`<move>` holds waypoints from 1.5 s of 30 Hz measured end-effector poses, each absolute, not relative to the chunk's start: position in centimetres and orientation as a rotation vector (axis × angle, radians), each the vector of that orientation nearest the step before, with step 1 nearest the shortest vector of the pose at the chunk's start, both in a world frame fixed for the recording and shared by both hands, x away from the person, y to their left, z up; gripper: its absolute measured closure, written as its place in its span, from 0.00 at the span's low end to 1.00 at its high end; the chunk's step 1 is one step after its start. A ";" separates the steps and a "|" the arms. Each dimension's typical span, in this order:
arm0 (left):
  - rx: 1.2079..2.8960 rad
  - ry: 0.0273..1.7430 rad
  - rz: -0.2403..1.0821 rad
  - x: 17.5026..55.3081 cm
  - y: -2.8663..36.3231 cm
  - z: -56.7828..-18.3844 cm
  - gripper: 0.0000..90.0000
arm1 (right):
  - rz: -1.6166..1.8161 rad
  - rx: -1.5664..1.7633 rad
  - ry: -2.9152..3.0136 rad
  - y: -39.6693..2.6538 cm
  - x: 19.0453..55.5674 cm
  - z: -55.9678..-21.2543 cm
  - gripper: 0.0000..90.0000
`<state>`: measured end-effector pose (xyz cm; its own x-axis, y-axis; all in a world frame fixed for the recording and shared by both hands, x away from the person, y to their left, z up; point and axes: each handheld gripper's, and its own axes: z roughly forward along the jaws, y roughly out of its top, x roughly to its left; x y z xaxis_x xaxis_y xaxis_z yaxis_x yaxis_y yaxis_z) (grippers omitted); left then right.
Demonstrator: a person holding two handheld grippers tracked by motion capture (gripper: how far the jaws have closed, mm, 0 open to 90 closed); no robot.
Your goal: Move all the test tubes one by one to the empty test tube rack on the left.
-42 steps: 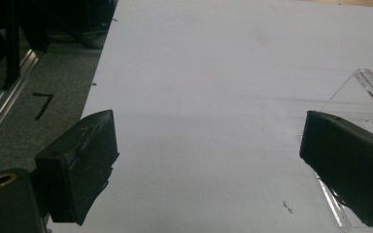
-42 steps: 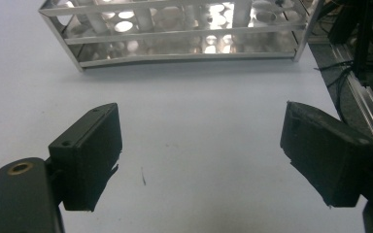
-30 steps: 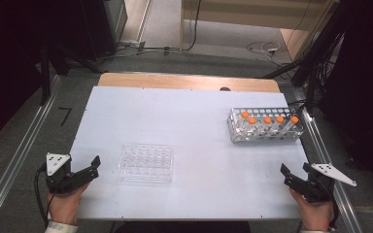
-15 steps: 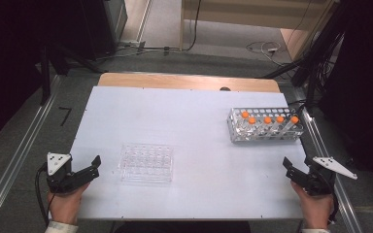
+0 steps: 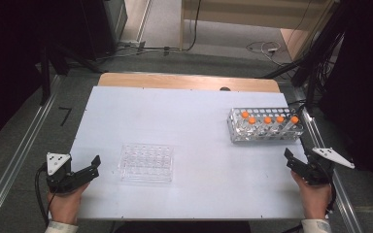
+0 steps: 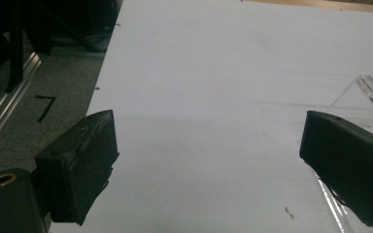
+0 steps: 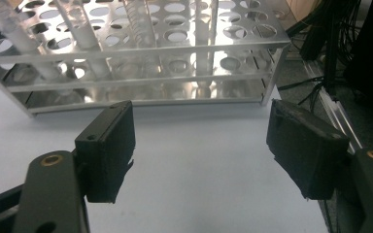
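Observation:
A metal tube rack [image 5: 266, 131] stands at the table's right side, holding several orange-capped tubes [image 5: 267, 120]. A clear well plate [image 5: 146, 162] lies flat at the front left of centre. My left gripper [image 5: 95, 166] is open at the front left corner, just left of the plate, nothing between its jaws. In the left gripper view my left gripper [image 6: 209, 160] frames bare table, with the plate's corner [image 6: 369, 92] at the right. My right gripper [image 5: 291, 159] is open at the front right, below the rack. Just ahead of my right gripper [image 7: 201, 145] stands the rack [image 7: 141, 63].
The white table top [image 5: 189, 121] has a wooden strip [image 5: 184, 81] along its far edge. Aluminium rails [image 5: 9, 170] run along both sides, with cables [image 5: 320, 63] on the floor at the right. Dark equipment stands at the far left.
My right gripper has shifted slightly forward and left toward the rack. The left gripper, plate and rack stay as they were.

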<state>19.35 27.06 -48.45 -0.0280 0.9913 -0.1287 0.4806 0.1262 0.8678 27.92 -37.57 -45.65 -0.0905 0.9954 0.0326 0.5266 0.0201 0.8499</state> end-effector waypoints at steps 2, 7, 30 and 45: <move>1.461 1.623 0.825 19.4 27.1 -48.5 0.07 | 0.973 1.553 1.677 -37.5 28.6 -45.5 0.30; 1.464 1.622 0.825 19.3 27.1 -48.5 0.07 | 0.970 1.534 1.661 -37.4 29.9 -45.3 0.34; 1.466 1.629 0.831 19.4 27.2 -48.6 0.07 | 0.948 1.487 1.606 -36.8 35.6 -45.2 0.71; 1.468 1.630 0.831 19.4 27.2 -48.6 0.07 | 0.937 1.477 1.621 -36.5 36.7 -45.8 0.79</move>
<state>19.36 27.21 -48.65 -0.0339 0.9922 -0.1196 0.4859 0.1209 0.8656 36.74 -36.51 -45.79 -0.0642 0.9969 -0.0466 0.4572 0.0708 0.8866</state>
